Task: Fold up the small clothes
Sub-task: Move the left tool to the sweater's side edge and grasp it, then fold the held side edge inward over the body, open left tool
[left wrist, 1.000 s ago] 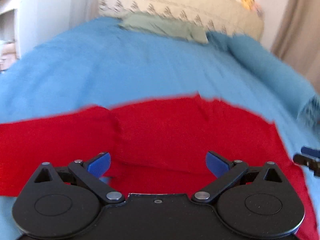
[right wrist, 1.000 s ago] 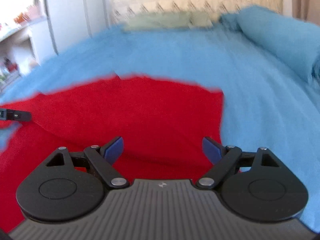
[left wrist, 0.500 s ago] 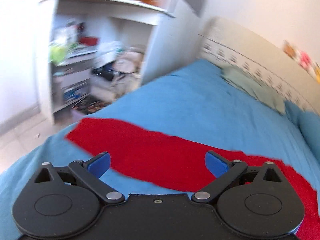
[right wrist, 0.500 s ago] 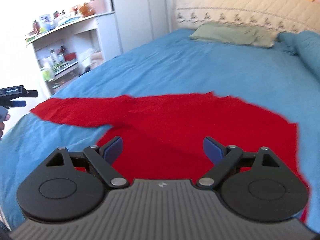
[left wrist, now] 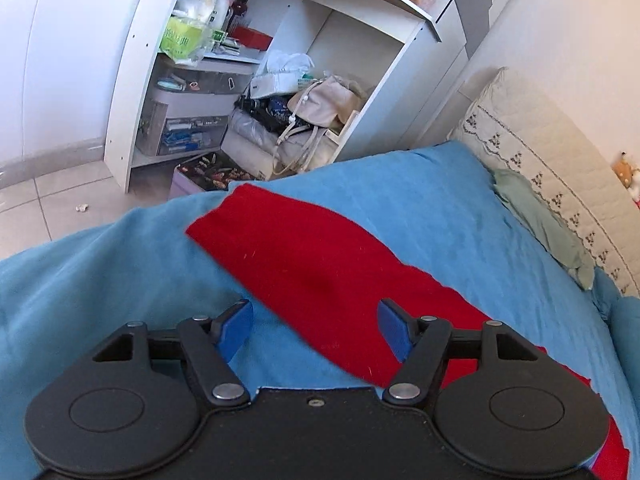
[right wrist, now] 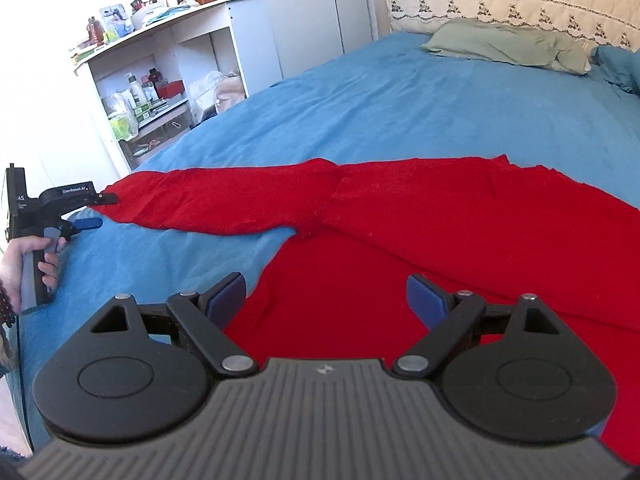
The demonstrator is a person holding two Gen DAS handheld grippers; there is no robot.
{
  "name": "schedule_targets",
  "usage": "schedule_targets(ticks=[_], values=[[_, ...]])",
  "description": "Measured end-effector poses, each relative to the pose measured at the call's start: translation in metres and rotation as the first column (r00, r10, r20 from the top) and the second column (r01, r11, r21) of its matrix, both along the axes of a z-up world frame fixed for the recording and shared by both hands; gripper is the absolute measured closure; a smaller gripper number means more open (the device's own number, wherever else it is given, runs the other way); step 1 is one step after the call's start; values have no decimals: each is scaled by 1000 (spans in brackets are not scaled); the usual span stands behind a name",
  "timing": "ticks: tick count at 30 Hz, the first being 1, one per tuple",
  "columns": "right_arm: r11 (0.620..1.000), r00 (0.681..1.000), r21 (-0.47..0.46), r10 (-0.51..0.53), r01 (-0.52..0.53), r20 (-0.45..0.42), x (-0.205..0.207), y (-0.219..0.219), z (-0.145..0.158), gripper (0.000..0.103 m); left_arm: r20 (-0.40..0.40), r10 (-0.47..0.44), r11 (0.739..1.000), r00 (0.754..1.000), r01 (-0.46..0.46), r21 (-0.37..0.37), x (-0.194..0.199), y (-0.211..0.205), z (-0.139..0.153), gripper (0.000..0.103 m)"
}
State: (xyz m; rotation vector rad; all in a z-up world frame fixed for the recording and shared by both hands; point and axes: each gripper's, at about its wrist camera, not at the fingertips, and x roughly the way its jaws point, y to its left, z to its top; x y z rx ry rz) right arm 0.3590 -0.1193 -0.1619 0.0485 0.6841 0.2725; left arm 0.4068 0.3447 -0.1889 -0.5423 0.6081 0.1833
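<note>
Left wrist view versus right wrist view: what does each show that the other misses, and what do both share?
Only the left wrist view shows the tiled floor and the beige bag in the shelf unit. Only the right wrist view shows the garment's body, and the left hand-held gripper, open, at the sleeve's end. Both share the red garment on the blue blanket, the green pillow and the white shelf unit. The right hand-held gripper is open.

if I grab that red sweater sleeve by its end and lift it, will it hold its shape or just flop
The red sweater probably flops: it lies flat and creased on the blue bedspread. The sleeve looks thin and soft, so it would likely drape from the open left gripper. It probably drags rather than slides.
</note>
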Motion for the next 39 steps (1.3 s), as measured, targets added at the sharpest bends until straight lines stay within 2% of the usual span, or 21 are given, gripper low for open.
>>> schedule_targets(ticks=[4, 7, 9, 12, 17, 22, 25, 28, 33, 37, 39], values=[[1000, 1000, -5, -5, 5, 9, 2, -1, -1, 0, -7, 2, 998, 1000, -1, 64, 16, -6, -2, 33], [1000, 1000, -9, -11, 11, 2, 3, -5, -4, 0, -21, 45, 994, 999, -42, 105, 23, -5, -4, 54], [1000, 1000, -9, -17, 17, -2, 3, -7, -5, 0, -35, 88, 990, 996, -83, 112, 23, -2, -5, 86], [1000, 1000, -3, -25, 25, -5, 2, -12, -6, 0, -41, 91, 992, 995, -87, 90, 21, 3, -5, 97], [999, 999, 14, -47, 47, -10, 1, -21, -7, 0, -58, 67, 985, 996, -57, 165, 21, -8, 7, 99], [997, 997, 31, -72, 72, 6, -4, -33, 3, 0, -29, 40, 981, 999, -34, 190, 23, -30, 28, 99], [995, 996, 37, -90, 89, 25, -9, -44, 13, 0, 7, -24, 973, 1000, 21, 231, 25, -58, 49, 99], [993, 993, 48, -113, 111, 40, -16, -58, 22, 0, 51, -111, 953, 993, 91, 288, 29, -98, 75, 99], [986, 985, 72, -154, 149, 73, -31, -87, 36, 0, 132, -277, 912, 952, 217, 347, 36, -184, 120, 99], [978, 974, 91, -199, 190, 103, -45, -116, 46, 0, 156, -417, 866, 896, 339, 368, 45, -267, 141, 99], [972, 967, 99, -225, 214, 117, -52, -134, 50, 0, 152, -485, 832, 861, 401, 382, 48, -312, 144, 99]])
